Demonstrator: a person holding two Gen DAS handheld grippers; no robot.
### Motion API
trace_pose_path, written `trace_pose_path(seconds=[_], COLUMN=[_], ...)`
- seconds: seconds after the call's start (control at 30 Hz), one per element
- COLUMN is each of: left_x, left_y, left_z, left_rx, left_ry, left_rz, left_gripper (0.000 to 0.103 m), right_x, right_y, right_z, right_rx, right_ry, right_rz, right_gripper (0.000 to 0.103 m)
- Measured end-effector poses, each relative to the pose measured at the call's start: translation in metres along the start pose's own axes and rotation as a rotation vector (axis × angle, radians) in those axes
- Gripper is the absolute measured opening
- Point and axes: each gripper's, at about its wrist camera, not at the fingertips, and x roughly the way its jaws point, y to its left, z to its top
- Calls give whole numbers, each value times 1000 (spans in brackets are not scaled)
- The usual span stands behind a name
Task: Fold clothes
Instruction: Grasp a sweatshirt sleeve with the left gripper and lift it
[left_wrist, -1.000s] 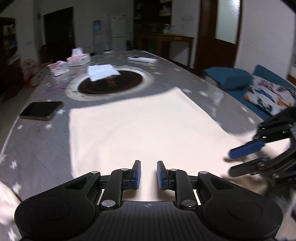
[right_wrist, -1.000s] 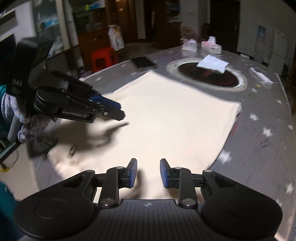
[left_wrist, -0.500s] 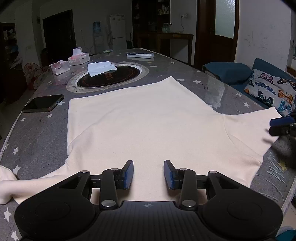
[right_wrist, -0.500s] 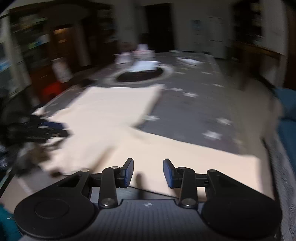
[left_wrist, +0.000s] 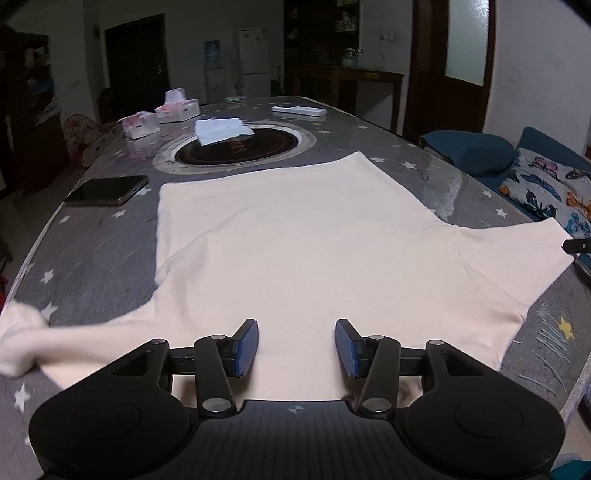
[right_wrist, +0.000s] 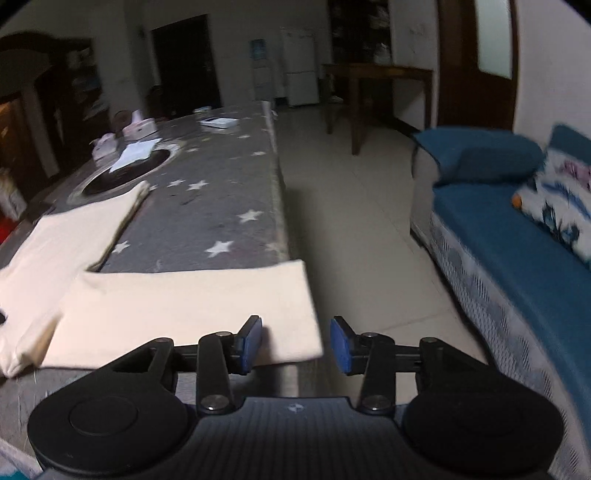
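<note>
Swung outward since 1 s ago, the right gripper (right_wrist: 296, 343) is now held over the sleeve end at the table edge (right_wrist: 275, 206), jaws opening w/ nothing pinched. A cream long-sleeved cotton top (left_wrist: 295, 236) is spread flat on the grey star-print tablecloth. Left gripper (left_wrist: 296, 346) is poised at its near hem, jaws opening, cloth not gripped.

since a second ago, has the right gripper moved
Yes. The right gripper has swung off the shirt's body to the sleeve at the table edge, nearer the sofa.
</note>
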Motion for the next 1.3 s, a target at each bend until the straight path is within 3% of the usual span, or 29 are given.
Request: trace_pose_path(seconds=[0.17,0.23,0.43,0.6,0.9,1.07,1.3], left_x=[-13,-17,-27,-36,-49,-50,-39], left_y=[12,23,62,94,172,213,238], left_z=[-10,-12,-14,-24,-33,-32,-28], left_rx=[-65,-104,-226,-308,-487,-569,-585], left_ry=[-10,-16,-25,-34,-63,-71,-54], left_rz=[18,13,92,160,399,467,493], left_gripper=[53,53,55,55,54,55,60], right_x=[4,4,1,-1,7,8,5], right_y=[-12,-8,11,41,125,181,272], right_z=[-2,0,6,12,11,11,7], right_rx=[71,53,-15,-98,-297,-441,-658], right_ry=[1,-8,-40,-60,-15,18,40], right_rz=[25,8,-3,50,300,464,674], right_gripper=[40,40,40,41,46,48,48])
